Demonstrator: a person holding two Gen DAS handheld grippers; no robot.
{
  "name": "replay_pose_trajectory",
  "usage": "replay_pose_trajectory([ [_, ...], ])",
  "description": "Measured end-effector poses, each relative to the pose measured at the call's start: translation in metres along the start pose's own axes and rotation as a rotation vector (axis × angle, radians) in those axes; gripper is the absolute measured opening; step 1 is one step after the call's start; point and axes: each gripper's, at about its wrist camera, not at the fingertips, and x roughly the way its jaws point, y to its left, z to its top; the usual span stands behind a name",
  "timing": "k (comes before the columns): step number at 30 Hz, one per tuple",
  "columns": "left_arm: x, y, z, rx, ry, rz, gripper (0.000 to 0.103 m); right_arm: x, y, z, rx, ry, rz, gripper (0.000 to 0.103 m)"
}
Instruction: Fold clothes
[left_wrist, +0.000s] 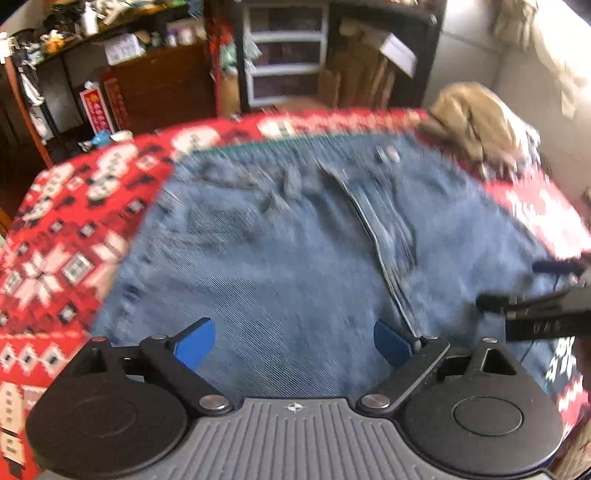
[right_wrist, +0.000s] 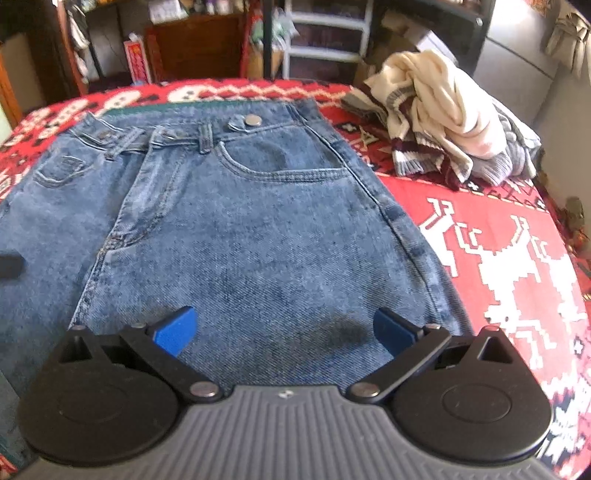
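Denim jeans (right_wrist: 236, 221) lie flat; both tools, left tool (left_wrist: 293, 343) and right tool (right_wrist: 284, 332), gape empty. Thick cloth may slip from a shallow pinch.

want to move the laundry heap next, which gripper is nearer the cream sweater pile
Right. The right gripper hovers over the jeans with the cream sweater pile ahead to its right; the left gripper sits further left.

Spread-fingered right tool (right_wrist: 282, 338) above jeans (right_wrist: 258, 229)

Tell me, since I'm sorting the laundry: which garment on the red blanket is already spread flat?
The blue jeans, lying flat with waistband away from both open grippers. The cream sweater sits crumpled on a heap of other clothes at the far right.
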Motion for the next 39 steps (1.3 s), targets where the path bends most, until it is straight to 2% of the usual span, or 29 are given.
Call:
replay_pose_trajectory([
  [5, -0.024, 0.037, 0.024, -0.070, -0.073, -0.008, 0.093, -0.023, 0.013, 0.031, 0.040, 0.043, 0.015, 0.103],
  [9, -0.029, 0.072, 0.039, -0.112, -0.100, 0.006, 0.093, -0.052, 0.042, 0.061, -0.027, -0.013, 0.011, 0.103],
  [12, -0.027, 0.111, 0.047, -0.175, -0.107, -0.045, 0.093, -0.071, 0.072, 0.089, -0.083, -0.061, 0.008, 0.102],
  [15, -0.021, 0.158, 0.050, -0.264, -0.084, -0.098, 0.093, -0.081, 0.102, 0.116, -0.079, -0.077, 0.024, 0.103],
  [20, -0.005, 0.227, 0.043, -0.457, -0.019, -0.123, 0.093, -0.067, 0.158, 0.152, -0.003, -0.034, 0.119, 0.103],
  [23, 0.003, 0.261, 0.031, -0.577, 0.009, -0.165, 0.093, -0.055, 0.195, 0.163, 0.006, -0.043, 0.151, 0.103],
  [27, 0.004, 0.283, 0.019, -0.628, 0.027, -0.203, 0.084, -0.033, 0.243, 0.169, -0.034, -0.041, 0.208, 0.099],
  [28, 0.006, 0.286, 0.018, -0.635, 0.039, -0.210, 0.078, -0.028, 0.255, 0.170, -0.045, -0.032, 0.226, 0.092],
  [30, 0.010, 0.291, 0.014, -0.667, 0.052, -0.238, 0.073, -0.017, 0.273, 0.169, -0.067, -0.007, 0.260, 0.078],
  [32, 0.013, 0.293, 0.011, -0.697, 0.059, -0.268, 0.066, -0.007, 0.288, 0.167, -0.087, 0.027, 0.303, 0.047],
  [33, 0.014, 0.291, 0.012, -0.684, 0.067, -0.276, 0.058, -0.001, 0.295, 0.167, -0.094, 0.049, 0.311, 0.037],
  [34, 0.016, 0.288, 0.014, -0.671, 0.074, -0.285, 0.053, 0.005, 0.300, 0.165, -0.090, 0.066, 0.305, 0.022],
  [37, 0.020, 0.279, 0.018, -0.633, 0.096, -0.310, 0.043, 0.023, 0.306, 0.162, -0.063, 0.115, 0.290, 0.006],
  [39, 0.024, 0.275, 0.020, -0.615, 0.116, -0.329, 0.037, 0.032, 0.306, 0.160, -0.049, 0.130, 0.297, 0.006],
])
